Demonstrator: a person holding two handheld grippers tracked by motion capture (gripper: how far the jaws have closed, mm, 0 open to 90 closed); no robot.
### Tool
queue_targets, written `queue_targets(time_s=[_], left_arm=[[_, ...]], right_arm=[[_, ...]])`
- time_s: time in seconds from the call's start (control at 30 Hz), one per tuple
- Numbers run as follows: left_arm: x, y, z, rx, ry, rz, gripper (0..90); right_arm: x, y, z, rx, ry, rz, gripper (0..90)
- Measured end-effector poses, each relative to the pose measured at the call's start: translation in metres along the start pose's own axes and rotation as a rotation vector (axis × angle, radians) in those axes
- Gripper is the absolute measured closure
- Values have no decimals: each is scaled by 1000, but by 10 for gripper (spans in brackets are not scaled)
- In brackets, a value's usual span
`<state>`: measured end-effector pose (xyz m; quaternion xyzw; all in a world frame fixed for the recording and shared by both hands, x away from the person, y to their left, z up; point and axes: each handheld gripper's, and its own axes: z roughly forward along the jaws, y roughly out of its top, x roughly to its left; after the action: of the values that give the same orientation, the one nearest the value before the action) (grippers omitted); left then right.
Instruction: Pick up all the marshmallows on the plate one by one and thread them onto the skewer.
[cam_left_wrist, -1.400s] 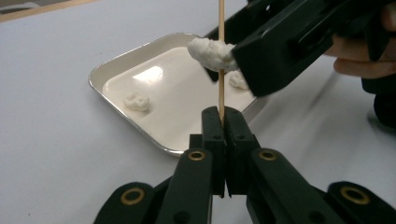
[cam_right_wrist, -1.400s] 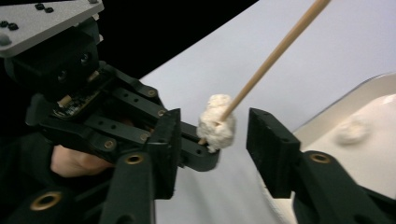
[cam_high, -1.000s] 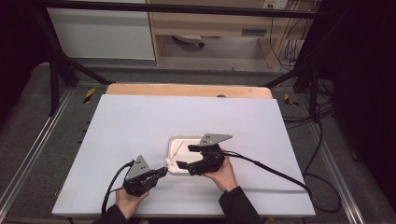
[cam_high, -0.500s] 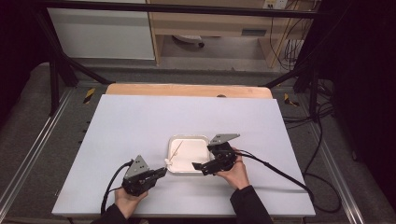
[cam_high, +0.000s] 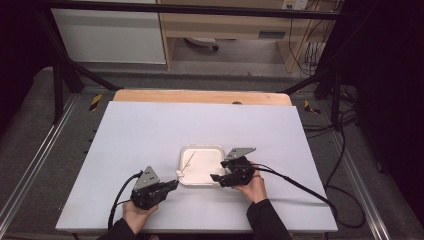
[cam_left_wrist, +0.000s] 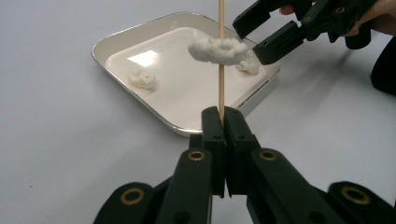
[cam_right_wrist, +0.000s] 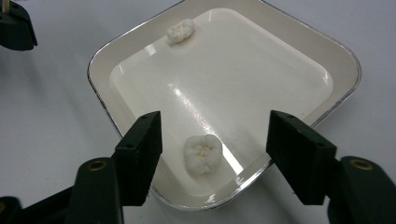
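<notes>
While the left gripper (cam_left_wrist: 222, 122) stays closed on a thin wooden skewer (cam_left_wrist: 221, 70) that already carries one white ring-shaped puffed piece (cam_left_wrist: 218, 49), the right gripper (cam_right_wrist: 215, 133) hangs with jaws wide apart over the near corner of the white square tray with a silver rim (cam_right_wrist: 343, 58). The work in hand appears to be threading the pieces onto the skewer. A second white puffed piece (cam_right_wrist: 202, 154) lies on the tray floor between the open jaws, close to the rim; a third (cam_right_wrist: 181, 29) sits at the far corner.

Judgement: to do the pick-up well, the right gripper should descend squarely over the near piece and close gently, since the piece looks soft and crushable. The tray's raised rim stands just beside it and could foul one jaw, so approach from above rather than sideways.

In the high view the tray (cam_high: 201, 148) rests on a pale table (cam_high: 150, 130), both grippers near it, cables trailing behind. Nothing else crowds the working area.
</notes>
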<state>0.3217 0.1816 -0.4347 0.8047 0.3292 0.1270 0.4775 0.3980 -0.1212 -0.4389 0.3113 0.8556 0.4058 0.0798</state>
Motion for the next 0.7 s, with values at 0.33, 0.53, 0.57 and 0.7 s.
queue_targets(time_s=[0.33,0.53,0.57,0.7], left_arm=[[0,0,0,-2,-5,2,886],[-1,1,0,0,-6,4,887],[-1,1,0,-1,-6,4,886],[-1,1,0,-1,-6,3,886]], right_arm=[[3,-4,9,21,18,-26,532],[6,-4,11,48,10,-59,582],[7,-4,12,51,3,-65,584],[9,-3,11,71,-26,-88,621]])
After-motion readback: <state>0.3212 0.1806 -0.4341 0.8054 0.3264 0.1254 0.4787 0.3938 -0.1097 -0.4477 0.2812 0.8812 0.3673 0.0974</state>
